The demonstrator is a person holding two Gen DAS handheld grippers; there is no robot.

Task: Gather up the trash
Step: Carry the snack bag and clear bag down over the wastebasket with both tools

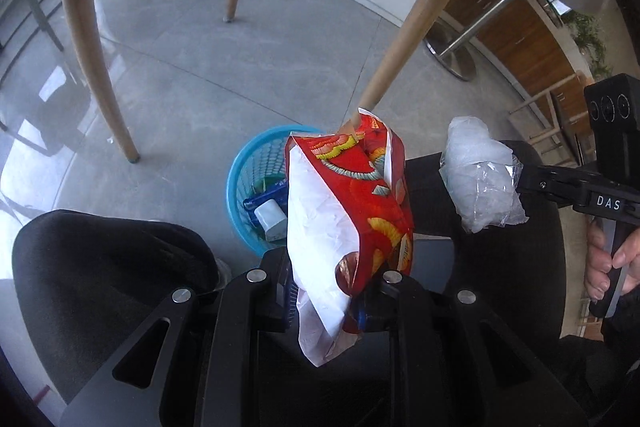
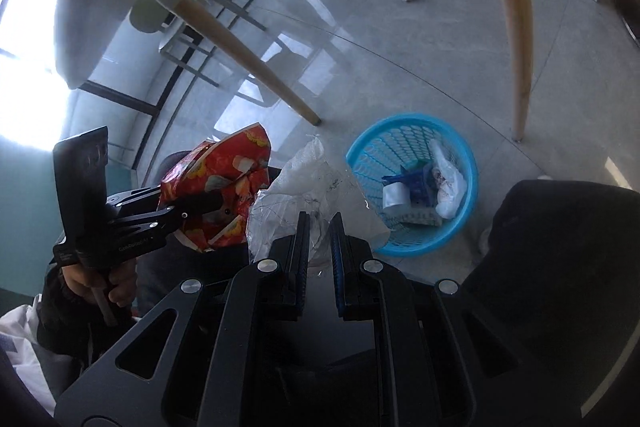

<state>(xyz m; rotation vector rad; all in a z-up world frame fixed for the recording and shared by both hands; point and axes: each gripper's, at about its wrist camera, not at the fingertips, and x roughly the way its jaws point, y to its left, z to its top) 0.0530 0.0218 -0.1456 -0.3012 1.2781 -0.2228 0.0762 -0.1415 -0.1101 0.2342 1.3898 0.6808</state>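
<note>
Above the blue basket [image 1: 240, 183], I am holding two pieces of trash, one in each claw. My left claw [image 1: 328, 291] is clamping the red snack wrapper [image 1: 352, 203], whose long axis is running forward along the fingers, its far end reaching over the basket's near rim. My right claw [image 2: 318, 227] is clamping a crumpled clear plastic bag [image 2: 308, 183]; in its view the basket is lying ahead and to the right on the floor [image 2: 400, 67], beside a wooden leg [image 2: 516, 27] of the surface overhead. Both claws are pointing steeply downward, with the left one nearer the opening. Judging from this, its wrapper should be dropping first. The basket already holds several items.
</note>
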